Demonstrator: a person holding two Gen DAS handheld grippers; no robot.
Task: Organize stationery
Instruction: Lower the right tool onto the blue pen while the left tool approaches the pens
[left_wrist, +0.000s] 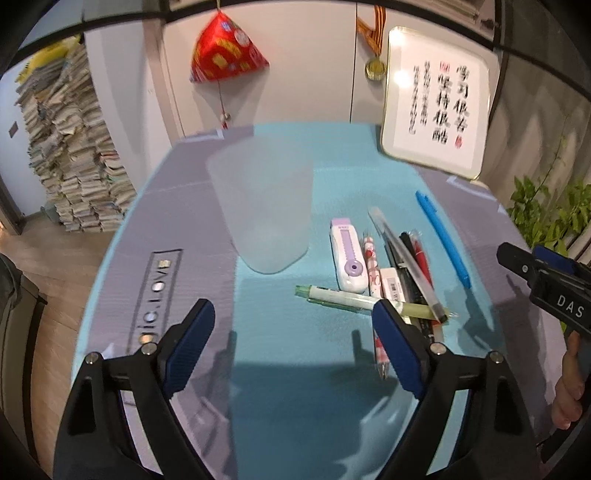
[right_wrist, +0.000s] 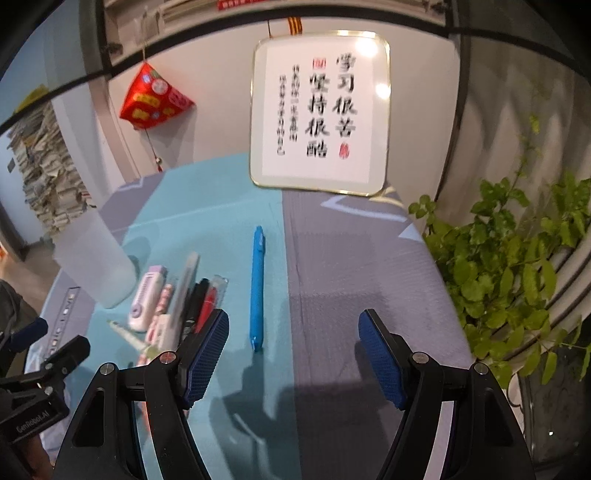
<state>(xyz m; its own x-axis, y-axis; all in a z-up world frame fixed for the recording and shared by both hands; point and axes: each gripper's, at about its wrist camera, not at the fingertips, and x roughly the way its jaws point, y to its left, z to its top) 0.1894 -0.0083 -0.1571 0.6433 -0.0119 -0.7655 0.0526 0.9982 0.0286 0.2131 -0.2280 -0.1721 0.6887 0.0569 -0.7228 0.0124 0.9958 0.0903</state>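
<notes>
Spreading empty, the left gripper (left_wrist: 293, 345) hovers before a frosted translucent plastic cup (left_wrist: 260, 210); its pad hides part of the pale green pen (left_wrist: 347, 296)

Right view: the right gripper (right_wrist: 293, 349), "GenRobot.AI" beside it, gapes near the bright blue pen (right_wrist: 256, 288)

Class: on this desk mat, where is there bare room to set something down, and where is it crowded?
Free: the grey mat right of the blue pen, toward the plant; also the teal strip in front of the translucent cup. Crowded: the pen pile between cup and blue pen.
</notes>
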